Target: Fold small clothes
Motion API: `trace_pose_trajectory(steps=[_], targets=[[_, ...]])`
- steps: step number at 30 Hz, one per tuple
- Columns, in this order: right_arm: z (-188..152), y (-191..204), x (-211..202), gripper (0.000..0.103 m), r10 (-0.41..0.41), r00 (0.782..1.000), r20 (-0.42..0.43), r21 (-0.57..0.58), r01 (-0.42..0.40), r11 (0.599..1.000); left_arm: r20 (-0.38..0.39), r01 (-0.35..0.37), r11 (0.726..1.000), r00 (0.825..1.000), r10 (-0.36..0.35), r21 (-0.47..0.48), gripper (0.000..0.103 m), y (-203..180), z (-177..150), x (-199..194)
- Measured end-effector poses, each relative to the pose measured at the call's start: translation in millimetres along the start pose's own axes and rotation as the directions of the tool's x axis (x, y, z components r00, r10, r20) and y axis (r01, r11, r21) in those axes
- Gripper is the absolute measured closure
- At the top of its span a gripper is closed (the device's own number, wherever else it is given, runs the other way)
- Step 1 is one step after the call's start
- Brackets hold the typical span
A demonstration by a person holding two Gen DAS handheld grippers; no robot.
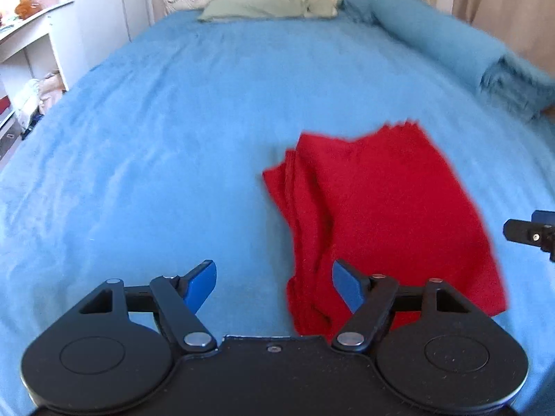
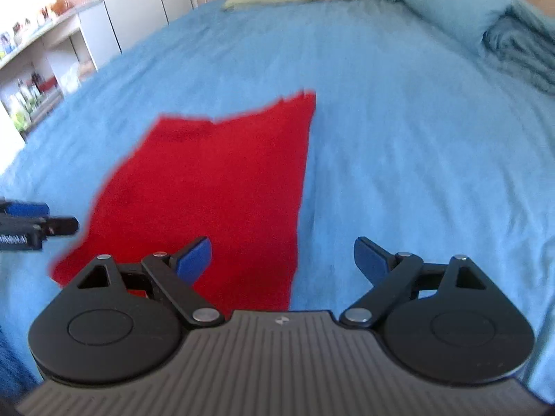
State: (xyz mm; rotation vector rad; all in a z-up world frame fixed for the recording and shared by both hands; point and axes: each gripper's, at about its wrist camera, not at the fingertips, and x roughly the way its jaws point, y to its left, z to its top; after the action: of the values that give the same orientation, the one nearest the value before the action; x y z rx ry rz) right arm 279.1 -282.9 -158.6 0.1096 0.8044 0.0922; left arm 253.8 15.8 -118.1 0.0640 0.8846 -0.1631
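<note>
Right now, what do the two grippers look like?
Both share black linkage arms, round black housings, silver pivot pins and blue finger pads. The left gripper has a plain black top plate; the right gripper has a grey ribbed plate with a small logo.

a blue-covered bed (image 1: pixel 173 121) carries a folded red garment (image 1: pixel 381 208), a green pillow (image 1: pixel 256 7) (far end) and a rolled blue blanket (image 1: pixel 451 41).

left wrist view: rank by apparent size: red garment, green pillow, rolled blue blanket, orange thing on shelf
1. red garment, though nearest the camera, so flattered
2. rolled blue blanket
3. green pillow, farthest back, so its rank below the blanket is unsure
4. orange thing on the shelf
</note>
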Motion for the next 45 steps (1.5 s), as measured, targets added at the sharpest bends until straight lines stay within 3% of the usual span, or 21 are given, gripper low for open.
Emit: trace_pose_trajectory(steps=[2, 4, 9, 16, 22, 28, 45], targets=[[14, 2, -32, 0.0, -0.011, 1.0, 0.027, 0.028, 0.01, 1.0, 0.019, -0.004, 1.0, 1.0, 0.004, -0.024, 0.007, 0, 5, -30], [25, 8, -67, 0.0, -0.038, 0.998, 0.04, 0.051, 0.036, 0.998, 0.053, -0.009, 0.999, 0.999, 0.011, -0.045, 0.0, -2, 7, -63], [30, 26, -139, 0.0, -0.127, 0.989, 0.078, 0.072, 0.122, 0.99, 0.094, -0.037, 0.996, 0.995, 0.044, -0.078, 0.0, -7, 2, -118], [2, 55, -187, 0.0, -0.155, 0.988, 0.013, 0.018, 0.155, 0.988, 0.081, -0.088, 0.995, 0.993, 0.091, -0.038, 0.0, -14, -30, -154], [-33, 68, -201, 0.0, -0.193, 0.981, -0.024, 0.018, 0.193, 0.981, 0.031, -0.099, 0.994, 0.994, 0.1, -0.042, 0.0, -11, -58, -156], [-52, 73, -207, 0.0, -0.218, 0.975, -0.038, 0.018, 0.219, 0.976, 0.034, -0.113, 0.994, 0.993, 0.113, -0.013, 0.0, -17, -70, -166], [-56, 74, -219, 0.0, -0.238, 0.971, -0.019, 0.018, 0.239, 0.971, 0.082, -0.108, 0.994, 0.991, 0.107, 0.015, 0.0, -28, -75, -183]])
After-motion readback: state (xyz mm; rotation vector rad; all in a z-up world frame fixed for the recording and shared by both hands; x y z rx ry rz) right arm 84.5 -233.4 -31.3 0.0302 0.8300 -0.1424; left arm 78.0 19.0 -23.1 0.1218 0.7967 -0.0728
